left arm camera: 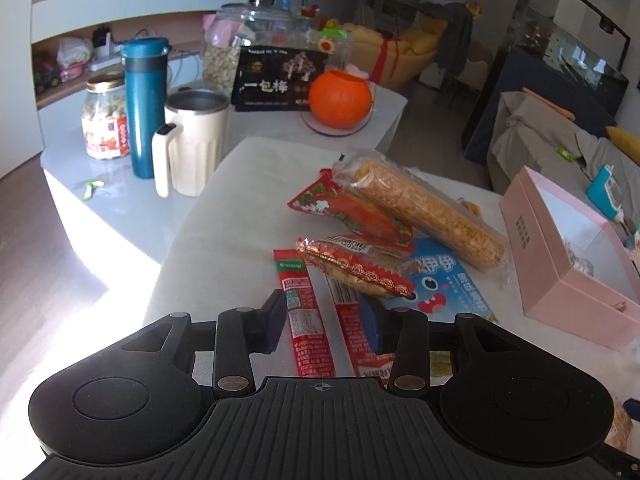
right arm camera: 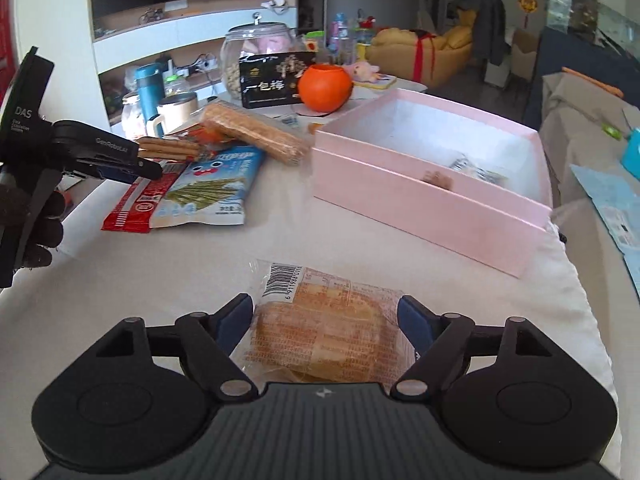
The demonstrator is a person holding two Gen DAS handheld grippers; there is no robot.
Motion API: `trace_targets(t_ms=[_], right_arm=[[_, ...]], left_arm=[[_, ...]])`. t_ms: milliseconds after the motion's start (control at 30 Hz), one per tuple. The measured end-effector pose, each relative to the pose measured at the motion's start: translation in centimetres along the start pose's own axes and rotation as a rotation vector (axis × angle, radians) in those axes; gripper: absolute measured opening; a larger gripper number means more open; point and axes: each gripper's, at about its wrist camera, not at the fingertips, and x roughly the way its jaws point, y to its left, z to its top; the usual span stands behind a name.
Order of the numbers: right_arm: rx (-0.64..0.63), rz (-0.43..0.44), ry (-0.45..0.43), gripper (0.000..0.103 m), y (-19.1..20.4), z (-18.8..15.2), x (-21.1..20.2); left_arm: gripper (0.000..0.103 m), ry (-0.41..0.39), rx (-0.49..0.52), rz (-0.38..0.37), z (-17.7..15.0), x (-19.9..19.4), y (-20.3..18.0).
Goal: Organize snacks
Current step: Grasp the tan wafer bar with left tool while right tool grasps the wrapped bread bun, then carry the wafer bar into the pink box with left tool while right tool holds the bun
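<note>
My left gripper point(left arm camera: 324, 320) hangs low over two red stick packets point(left arm camera: 304, 320) lying on the white cloth, jaws apart with the packets between them and no clear press. The right wrist view shows it from the side point(right arm camera: 150, 170), held by a dark-gloved hand point(right arm camera: 40, 232). My right gripper point(right arm camera: 326, 316) stands open around a clear-wrapped bread packet point(right arm camera: 328, 320) that lies flat, pads at its edges. Ahead lie a long cracker roll point(left arm camera: 432, 212), a red-gold packet point(left arm camera: 356, 268) and a blue seaweed packet point(right arm camera: 212, 188). The open pink box point(right arm camera: 420, 208) on the right holds a few small snacks.
Behind the snacks stand an orange round pot point(left arm camera: 340, 100), a black bag point(left arm camera: 276, 84), a cream mug point(left arm camera: 196, 144), a blue flask point(left arm camera: 144, 108), a nut jar point(left arm camera: 105, 120) and a big glass jar point(left arm camera: 236, 48). The table drops off to the floor on the left.
</note>
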Motion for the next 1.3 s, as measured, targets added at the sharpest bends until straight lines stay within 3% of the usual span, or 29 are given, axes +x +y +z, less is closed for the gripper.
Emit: trace_targets(t_ms=[300,367,433,500,567,633,767,900,1033,1167,1300], right_arm=[[0.204,0.045,-0.034,0.091,-3.1,-2.4,0.4],[0.211,0.053,-0.038,0.092,-3.2,-2.3,0.5],[0.215,0.058,-0.041,0.093,-3.2,-2.4,0.5],[0.211,0.055,-0.041,0.093,-3.1,-2.4,0.5],[0.205,0.050,-0.041,0.093,-2.9,-2.4,0.5],[0.202,0.048,-0.042,0.093,-2.9,-2.5,0.5],[0.201,0.049,-0.041,0.094,-2.9,-2.5,0.6],[0.175,0.035,-0.029,0.096,-2.5,-2.4,0.8],[0.124,0.009,-0.001,0.100,-1.7,-2.2,1.2],[0.111,0.005,0.016,0.103,-1.4,-2.0,1.5],[0.120,0.004,0.057,0.103,-1.3,-1.6,1.5]], left_arm=[[0.044,-0.287,-0.048,0.029,1.5,-6.7,1.2],[0.044,-0.233,0.008,-0.022,2.7,-6.0,1.0],[0.044,-0.081,0.107,-0.085,3.5,-3.7,0.2],[0.044,0.027,0.228,-0.075,2.9,-1.1,-1.0],[0.047,0.082,0.321,-0.027,2.0,0.6,-2.1],[0.048,0.076,0.320,-0.063,1.8,0.9,-2.4],[0.045,0.112,0.341,-0.046,1.3,1.9,-3.4],[0.041,0.114,0.354,-0.075,0.2,1.5,-4.2],[0.040,0.112,0.315,-0.187,-1.2,-0.6,-5.8],[0.040,0.127,0.361,-0.307,-3.8,-2.8,-8.8],[0.040,0.163,0.395,-0.346,-6.4,-2.7,-10.6]])
